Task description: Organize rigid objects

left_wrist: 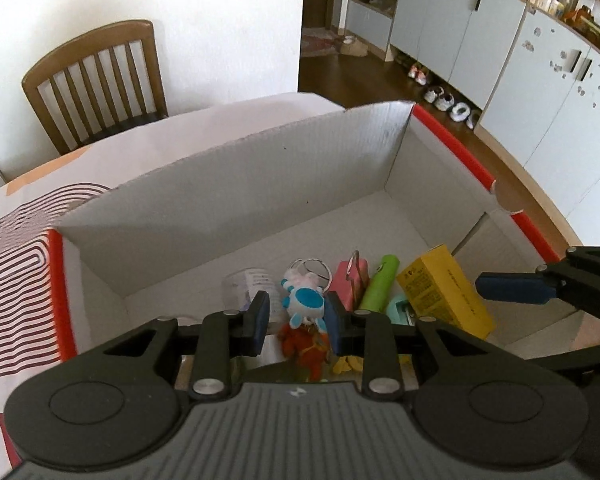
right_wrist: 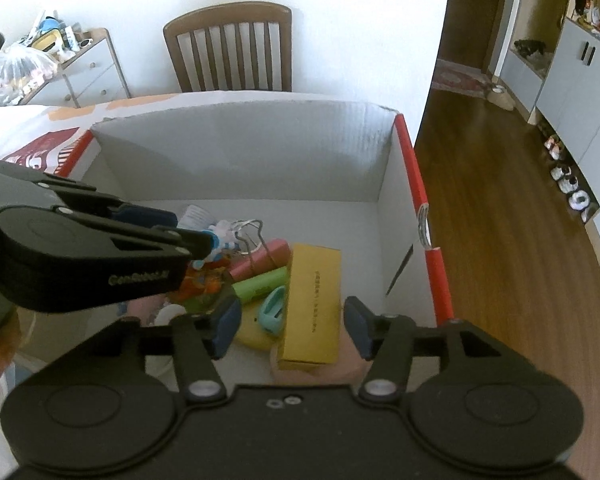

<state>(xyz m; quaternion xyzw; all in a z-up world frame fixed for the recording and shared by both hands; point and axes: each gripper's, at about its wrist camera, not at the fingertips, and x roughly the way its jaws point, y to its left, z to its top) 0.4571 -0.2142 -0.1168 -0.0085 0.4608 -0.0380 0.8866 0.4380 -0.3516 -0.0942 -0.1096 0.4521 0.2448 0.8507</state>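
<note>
Left gripper [left_wrist: 298, 320]: clamped on blue-and-white toy keychain [left_wrist: 303, 300], hanging over box [left_wrist: 260, 184] at 6 o'clock of left wrist view.
Right gripper [right_wrist: 292, 326]: jaws apart, nothing pressed; yellow carton [right_wrist: 312, 304] between the pads, lying on box floor.
Pink case [right_wrist: 260, 258], green tube [right_wrist: 262, 283]: at 9 o'clock of carton, side by side.
Chair [right_wrist: 230, 52]: at 12 o'clock, beyond box.

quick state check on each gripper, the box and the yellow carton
left gripper: shut on blue and white plush keychain toy
right gripper: open, holding nothing
yellow rectangular carton: lying flat in box, released
white cardboard box with red edges: open-topped, partly filled
</note>
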